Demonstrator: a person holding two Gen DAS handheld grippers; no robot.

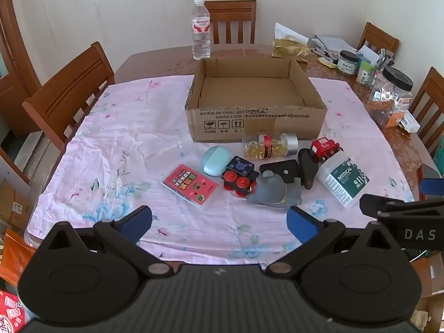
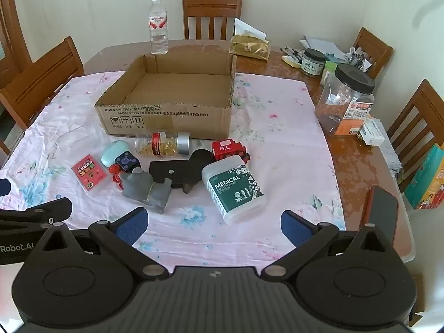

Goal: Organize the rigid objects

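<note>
An empty cardboard box (image 1: 255, 123) (image 2: 166, 119) stands on the pink floral cloth. In front of it lie a pill jar (image 1: 270, 145) (image 2: 163, 144), a mint case (image 1: 217, 160) (image 2: 111, 152), a red card pack (image 1: 191, 184) (image 2: 88, 172), a dark toy train (image 1: 238, 176) (image 2: 125, 163), a grey rubber animal (image 1: 273, 191) (image 2: 145, 188), a black flat piece (image 1: 280, 170) (image 2: 169, 172), a red toy train (image 1: 324, 147) (image 2: 227, 149) and a white cotton-swab box (image 1: 344, 179) (image 2: 234, 190). My left gripper (image 1: 219, 223) and right gripper (image 2: 215, 223) hover open over the cloth's near edge, holding nothing.
A water bottle (image 1: 201, 30) (image 2: 158, 26), a gold tissue pack (image 1: 290, 47) (image 2: 249, 45) and jars (image 1: 391, 97) (image 2: 344, 100) stand on the bare wooden table behind and to the right. Wooden chairs (image 1: 69, 91) (image 2: 212, 16) ring the table. A phone (image 2: 381, 212) lies at the right edge.
</note>
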